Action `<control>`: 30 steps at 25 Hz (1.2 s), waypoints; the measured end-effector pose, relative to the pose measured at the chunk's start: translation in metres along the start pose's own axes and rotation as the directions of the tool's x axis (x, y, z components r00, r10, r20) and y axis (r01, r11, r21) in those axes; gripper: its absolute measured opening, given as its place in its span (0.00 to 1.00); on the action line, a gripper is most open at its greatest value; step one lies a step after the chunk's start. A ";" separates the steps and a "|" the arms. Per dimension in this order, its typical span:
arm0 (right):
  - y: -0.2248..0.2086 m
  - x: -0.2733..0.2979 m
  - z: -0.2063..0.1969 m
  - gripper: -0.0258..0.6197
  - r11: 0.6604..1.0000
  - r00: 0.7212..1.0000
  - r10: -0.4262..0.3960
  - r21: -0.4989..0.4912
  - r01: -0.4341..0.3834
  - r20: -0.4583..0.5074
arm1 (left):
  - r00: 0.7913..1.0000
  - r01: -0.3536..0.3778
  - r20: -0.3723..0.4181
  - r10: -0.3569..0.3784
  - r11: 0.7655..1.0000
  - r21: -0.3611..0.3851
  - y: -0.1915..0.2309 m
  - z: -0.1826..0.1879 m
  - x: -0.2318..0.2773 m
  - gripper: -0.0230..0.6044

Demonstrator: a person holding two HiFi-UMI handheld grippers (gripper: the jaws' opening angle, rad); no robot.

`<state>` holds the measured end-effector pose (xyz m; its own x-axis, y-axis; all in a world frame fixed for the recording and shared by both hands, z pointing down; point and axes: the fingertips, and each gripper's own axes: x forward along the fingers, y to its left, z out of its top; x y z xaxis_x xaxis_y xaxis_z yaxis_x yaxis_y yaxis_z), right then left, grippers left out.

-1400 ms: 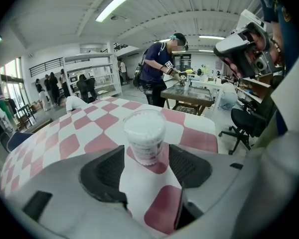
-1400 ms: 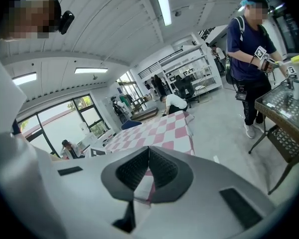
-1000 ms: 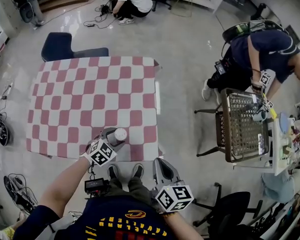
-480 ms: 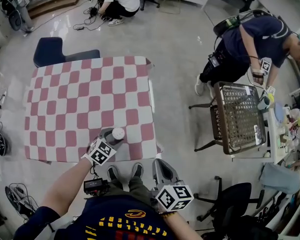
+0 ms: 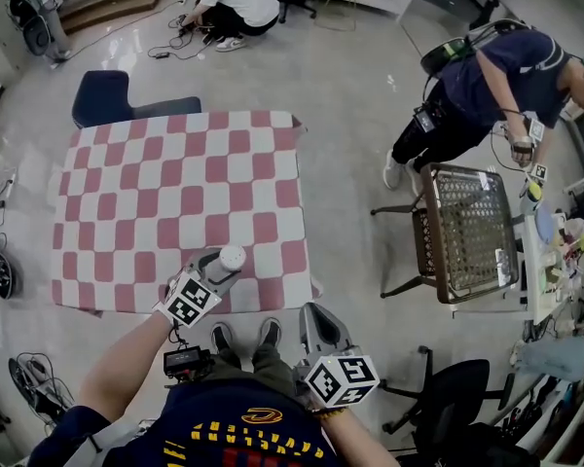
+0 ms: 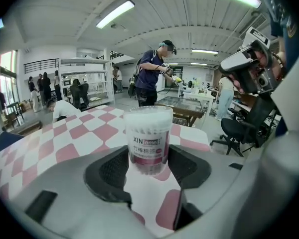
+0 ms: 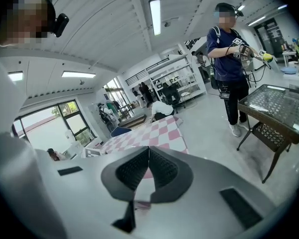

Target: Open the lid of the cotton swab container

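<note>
Jaws of left gripper pinch the upright cotton swab container, lid on, at frame centre in the left gripper view. Right gripper view: right gripper jaws pressed together, empty, lower centre. Head view: container at the lower edge of the checked table, centre-left; right gripper off the table, lower centre.

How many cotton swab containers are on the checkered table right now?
1. The cotton swab container stands near the table's edge nearest the person, between the left hand-held gripper's jaws. None seems hidden.
</note>
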<state>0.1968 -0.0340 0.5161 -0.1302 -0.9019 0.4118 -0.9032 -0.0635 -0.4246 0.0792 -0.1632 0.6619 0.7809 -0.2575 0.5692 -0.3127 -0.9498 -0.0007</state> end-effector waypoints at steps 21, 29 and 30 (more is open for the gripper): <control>0.143 0.029 0.118 0.06 0.810 0.885 0.462 -0.382 -0.445 -0.054 | 0.986 -0.034 0.161 0.034 0.999 0.000 -0.010 0.138 -0.155 0.44; 0.208 0.002 0.168 0.06 0.623 0.742 0.666 -0.496 -0.605 -0.069 | 0.977 -0.028 0.215 0.008 0.995 0.091 -0.032 0.185 -0.189 0.44; 0.211 0.001 0.170 0.09 0.610 0.738 0.670 -0.508 -0.607 -0.078 | 0.976 -0.036 0.216 0.012 0.994 0.106 -0.033 0.187 -0.190 0.44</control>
<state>0.0760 -0.1204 0.2902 -0.7331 -0.6751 0.0825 -0.6801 0.7263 -0.0993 0.0423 -0.1158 0.3999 0.8754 -0.3013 0.3780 -0.2816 -0.9534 -0.1080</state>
